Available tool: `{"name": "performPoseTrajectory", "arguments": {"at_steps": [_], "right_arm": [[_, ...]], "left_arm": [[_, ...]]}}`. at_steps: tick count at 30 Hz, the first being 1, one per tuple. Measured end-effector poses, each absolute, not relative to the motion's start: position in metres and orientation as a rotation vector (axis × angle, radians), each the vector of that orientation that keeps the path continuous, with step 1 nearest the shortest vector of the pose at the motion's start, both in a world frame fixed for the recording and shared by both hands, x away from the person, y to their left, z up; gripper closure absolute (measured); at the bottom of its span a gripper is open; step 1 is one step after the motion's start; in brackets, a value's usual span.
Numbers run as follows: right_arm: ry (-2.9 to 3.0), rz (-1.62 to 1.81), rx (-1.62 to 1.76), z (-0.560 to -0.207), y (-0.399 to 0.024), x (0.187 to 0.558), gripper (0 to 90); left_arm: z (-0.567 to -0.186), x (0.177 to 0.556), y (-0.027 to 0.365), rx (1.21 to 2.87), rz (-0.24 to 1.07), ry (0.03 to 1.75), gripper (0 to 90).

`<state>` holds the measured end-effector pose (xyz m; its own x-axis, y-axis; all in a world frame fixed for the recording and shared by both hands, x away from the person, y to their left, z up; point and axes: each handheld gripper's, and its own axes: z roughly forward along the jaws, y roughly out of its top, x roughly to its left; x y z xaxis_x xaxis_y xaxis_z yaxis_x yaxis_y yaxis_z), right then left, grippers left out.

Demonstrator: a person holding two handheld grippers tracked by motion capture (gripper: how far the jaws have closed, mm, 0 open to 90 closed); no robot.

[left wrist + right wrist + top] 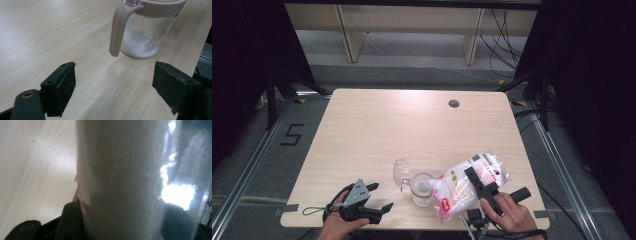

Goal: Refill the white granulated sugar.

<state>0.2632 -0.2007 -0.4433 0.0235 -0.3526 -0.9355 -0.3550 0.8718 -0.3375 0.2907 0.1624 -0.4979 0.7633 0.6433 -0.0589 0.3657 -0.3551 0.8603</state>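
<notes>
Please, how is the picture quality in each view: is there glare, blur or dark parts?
High view: sharp enough, glare on the table's far edge, dark surroundings. Left gripper view: the jar is fairly clear, with soft light sheen on the wood. Right gripper view: the bag, held in the right gripper, is too close, blurred, with a bright glare patch.

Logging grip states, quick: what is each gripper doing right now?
Left gripper: open, holding nothing, near the jar.
Right gripper: shut on the bag of white powder.
</notes>
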Motion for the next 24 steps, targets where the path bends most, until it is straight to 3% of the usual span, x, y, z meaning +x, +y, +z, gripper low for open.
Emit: {"name": "performPoseTrajectory", "arguments": {"at_steps": [24], "right_arm": [[1.6,0.028,-0.569,-0.4459,-0.201,0.2645,57.0]], "left_arm": [[-0.4978,0.2907,0.1624,1.981,0.357,0.761,18.5]]}}
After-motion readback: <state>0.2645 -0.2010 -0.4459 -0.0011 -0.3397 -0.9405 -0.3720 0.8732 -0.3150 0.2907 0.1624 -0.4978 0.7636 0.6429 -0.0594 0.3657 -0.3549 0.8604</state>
